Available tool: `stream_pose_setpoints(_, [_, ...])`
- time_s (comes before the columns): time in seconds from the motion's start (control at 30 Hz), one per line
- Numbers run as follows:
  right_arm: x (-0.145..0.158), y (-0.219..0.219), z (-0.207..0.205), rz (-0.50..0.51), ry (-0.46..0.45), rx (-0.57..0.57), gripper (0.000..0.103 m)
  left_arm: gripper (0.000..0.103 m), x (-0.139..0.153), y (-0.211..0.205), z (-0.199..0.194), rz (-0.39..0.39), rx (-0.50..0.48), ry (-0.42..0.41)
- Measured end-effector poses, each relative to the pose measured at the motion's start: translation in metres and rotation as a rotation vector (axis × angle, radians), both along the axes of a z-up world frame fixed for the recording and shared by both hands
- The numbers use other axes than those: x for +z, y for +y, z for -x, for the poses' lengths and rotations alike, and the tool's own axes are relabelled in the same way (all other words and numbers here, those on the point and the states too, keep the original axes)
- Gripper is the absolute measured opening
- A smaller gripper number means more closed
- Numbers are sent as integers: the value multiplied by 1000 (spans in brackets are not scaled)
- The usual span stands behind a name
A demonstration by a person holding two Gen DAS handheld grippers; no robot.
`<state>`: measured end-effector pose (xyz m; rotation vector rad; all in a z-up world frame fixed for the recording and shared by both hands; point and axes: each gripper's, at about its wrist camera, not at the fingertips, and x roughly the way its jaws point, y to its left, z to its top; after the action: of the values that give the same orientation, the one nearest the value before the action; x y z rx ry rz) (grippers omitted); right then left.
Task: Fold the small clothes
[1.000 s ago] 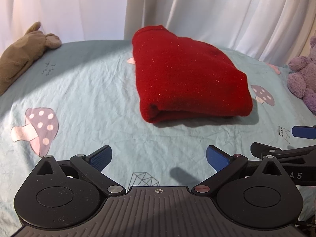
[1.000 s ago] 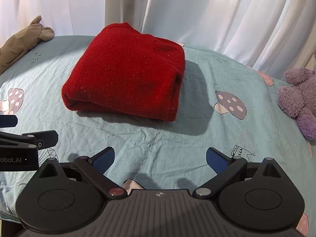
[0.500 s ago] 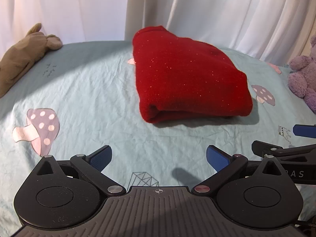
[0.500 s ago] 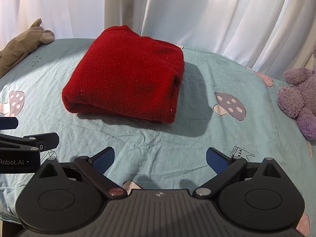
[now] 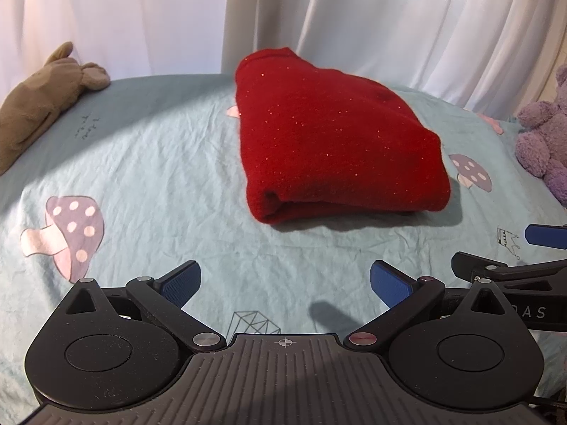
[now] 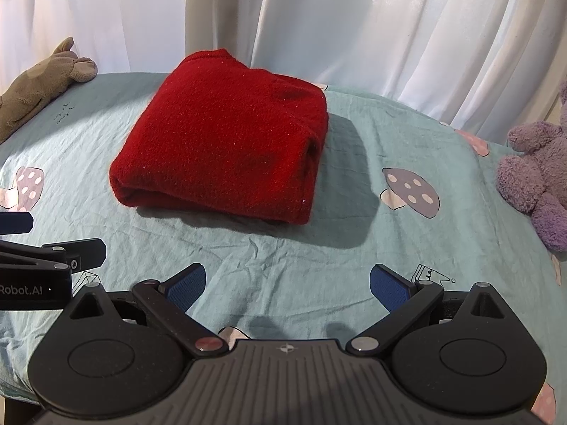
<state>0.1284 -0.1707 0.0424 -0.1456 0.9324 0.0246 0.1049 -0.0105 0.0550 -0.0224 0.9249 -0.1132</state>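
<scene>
Teal sheet, both tongs wide apart, empty

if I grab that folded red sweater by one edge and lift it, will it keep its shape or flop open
The red sweater would probably flop: it looks like soft, thick knit, folded in loose layers with rounded edges. Lifting one edge would likely let the lower layers sag and unfold. Pushed across the wrinkled sheet, it would more likely bunch than slide, since both look like cloth with some grip.

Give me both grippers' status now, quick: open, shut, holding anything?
Left gripper: jaws open, holding nothing, short of the folded red garment.
Right gripper: jaws open, holding nothing.
</scene>
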Motion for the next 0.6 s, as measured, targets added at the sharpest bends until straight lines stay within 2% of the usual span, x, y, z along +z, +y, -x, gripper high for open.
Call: stream_pose_setpoints(0.6, [2, 2, 0, 3, -5, 0, 99, 103, 2, 0, -1, 1, -1, 2])
